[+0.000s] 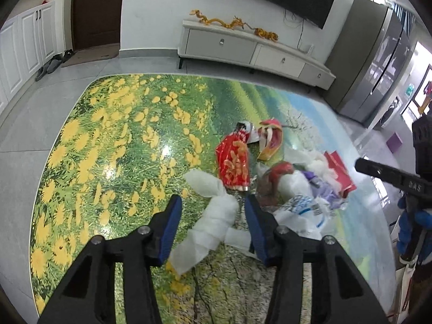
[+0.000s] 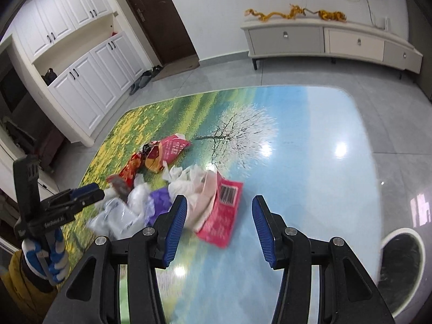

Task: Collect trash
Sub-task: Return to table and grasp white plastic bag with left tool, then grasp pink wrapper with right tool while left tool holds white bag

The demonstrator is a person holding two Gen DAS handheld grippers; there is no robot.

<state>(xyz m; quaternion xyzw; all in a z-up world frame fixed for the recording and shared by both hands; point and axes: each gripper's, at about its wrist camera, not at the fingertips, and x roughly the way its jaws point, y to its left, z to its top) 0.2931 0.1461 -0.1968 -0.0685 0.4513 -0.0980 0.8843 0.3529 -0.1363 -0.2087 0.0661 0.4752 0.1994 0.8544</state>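
TV cabinet (image 1: 253, 51), brown door (image 1: 94, 10)

Grey tiled floor (image 1: 21, 145), white cabinets (image 2: 89, 81), brown door (image 1: 94, 10).

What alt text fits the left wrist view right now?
The open left claw hovers over a strip of white foam wrap on a glossy table printed with yellow flowers. Red snack wrappers and plastic bags lie just beyond.
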